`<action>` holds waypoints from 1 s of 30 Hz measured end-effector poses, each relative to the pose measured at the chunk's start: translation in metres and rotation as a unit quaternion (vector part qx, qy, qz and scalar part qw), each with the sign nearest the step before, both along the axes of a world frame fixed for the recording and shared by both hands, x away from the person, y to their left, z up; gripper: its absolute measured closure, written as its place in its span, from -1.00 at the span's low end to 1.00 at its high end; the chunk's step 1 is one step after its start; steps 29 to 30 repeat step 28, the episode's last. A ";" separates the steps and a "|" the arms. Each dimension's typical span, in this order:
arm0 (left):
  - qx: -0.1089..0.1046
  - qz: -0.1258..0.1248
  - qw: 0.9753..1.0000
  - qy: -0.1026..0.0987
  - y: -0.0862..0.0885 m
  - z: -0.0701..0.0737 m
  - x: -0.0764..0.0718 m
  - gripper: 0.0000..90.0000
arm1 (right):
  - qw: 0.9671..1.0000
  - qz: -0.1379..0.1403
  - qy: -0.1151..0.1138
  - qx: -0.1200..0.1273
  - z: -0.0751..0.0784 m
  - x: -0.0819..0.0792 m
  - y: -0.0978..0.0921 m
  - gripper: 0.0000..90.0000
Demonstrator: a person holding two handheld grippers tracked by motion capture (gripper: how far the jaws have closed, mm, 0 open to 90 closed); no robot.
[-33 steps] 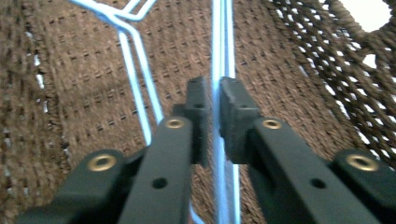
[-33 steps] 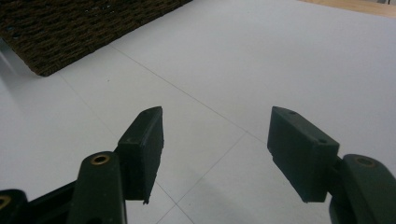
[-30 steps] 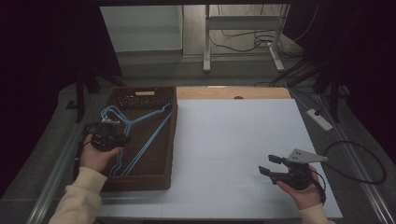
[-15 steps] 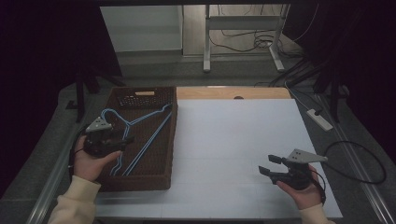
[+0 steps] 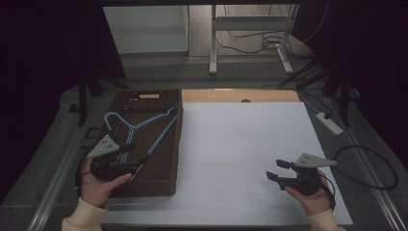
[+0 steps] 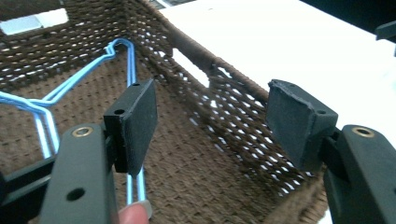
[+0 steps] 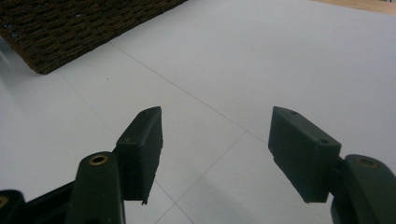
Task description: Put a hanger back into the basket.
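**Left gripper positioned over hangers in basket**

The blue hangers (image 5: 144, 132) lie flat inside the woven basket (image 5: 166, 185), which sits at the table's left edge. Their long axis runs diagonally, from the basket's near edge toward its far right corner; the hooks point toward the far left corner. The left gripper (image 5: 136, 153) hovers above the basket's near left portion, jaws spread wide and empty, one pad (image 6: 135, 123) directly over a blue wire. This placement suits a pinch on the hangers' lower bar. The right gripper (image 5: 279, 170) waits near the table's near right corner, jaws open and empty, probably ready to receive a hanger on the white table (image 5: 240, 139).
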State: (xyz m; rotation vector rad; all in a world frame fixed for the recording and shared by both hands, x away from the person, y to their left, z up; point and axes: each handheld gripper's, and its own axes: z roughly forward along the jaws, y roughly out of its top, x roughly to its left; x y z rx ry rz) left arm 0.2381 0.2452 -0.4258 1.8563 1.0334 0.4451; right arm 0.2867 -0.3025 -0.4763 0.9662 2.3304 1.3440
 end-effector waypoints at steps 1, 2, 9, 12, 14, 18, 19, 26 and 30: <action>-0.005 -0.002 1.000 -0.001 -0.001 -0.002 -0.002 -0.25 | 1.000 -0.001 0.000 -0.001 0.000 0.000 0.000 -0.20; -0.010 -0.004 1.000 -0.002 -0.002 -0.004 -0.005 -0.26 | 1.000 -0.001 0.000 -0.001 0.000 0.000 0.000 -0.20; -0.011 -0.016 1.000 -0.005 -0.010 -0.015 -0.019 -0.27 | 1.000 0.000 0.001 -0.004 0.000 0.000 -0.001 -0.21; -0.008 -0.023 1.000 -0.005 -0.014 -0.018 -0.023 -0.27 | 1.000 -0.001 0.001 -0.006 0.000 0.000 -0.002 -0.21; -0.003 -0.026 1.000 -0.007 -0.017 -0.020 -0.025 -0.27 | 1.000 -0.001 0.001 -0.004 0.000 0.000 -0.002 -0.21; -0.001 -0.027 1.000 -0.005 -0.018 -0.022 -0.025 -0.27 | 1.000 -0.002 0.000 -0.004 0.000 0.000 -0.003 -0.21; -0.001 -0.027 1.000 -0.005 -0.018 -0.022 -0.025 -0.27 | 1.000 -0.001 0.000 -0.004 0.000 -0.001 -0.003 -0.21; -0.001 -0.027 1.000 -0.008 -0.018 -0.021 -0.026 -0.28 | 1.000 -0.001 -0.001 -0.004 0.000 0.000 -0.002 -0.21; -0.002 -0.025 1.000 -0.010 -0.018 -0.021 -0.026 -0.27 | 1.000 -0.001 -0.001 -0.005 0.000 0.000 -0.002 -0.21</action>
